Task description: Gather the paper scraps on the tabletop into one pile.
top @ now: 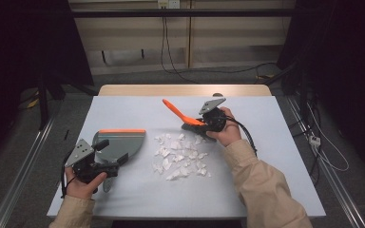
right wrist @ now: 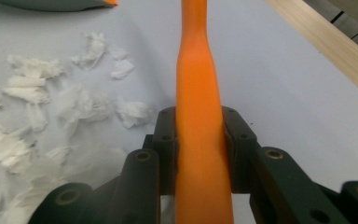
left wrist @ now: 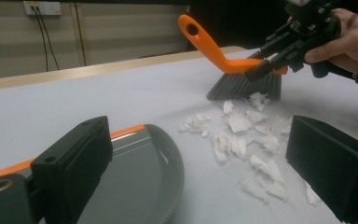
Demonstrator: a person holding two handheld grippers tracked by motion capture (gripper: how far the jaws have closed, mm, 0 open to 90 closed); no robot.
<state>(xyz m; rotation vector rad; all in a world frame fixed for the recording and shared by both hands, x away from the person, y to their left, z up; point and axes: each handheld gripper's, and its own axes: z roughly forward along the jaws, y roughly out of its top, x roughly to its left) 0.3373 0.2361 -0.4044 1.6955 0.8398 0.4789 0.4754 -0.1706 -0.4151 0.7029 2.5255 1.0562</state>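
Right gripper (top: 204,124) has its jaws pinched tight on the orange handle of the brush (left wrist: 233,70), and the dark bristles sit on the counter (top: 275,156) at the far edge of the paper scraps (top: 181,156), just touching the nearest bits. Over on the other side, the left gripper (top: 105,164) is at the near end of the dustpan (top: 123,142); in the left gripper view its jaws stand spread wide, and whether they truly grip the pan I cannot tell. The pan lies flat, orange strip along its far side, its curved edge just beside the scraps, nothing in it yet. So this reads as the start of the sweep: brush planted behind the pile, pan waiting. Next move, by my reckoning, calls for a low steady drag of the bristles toward the pan, with the pan's lip pressed down so scraps slide in rather than under
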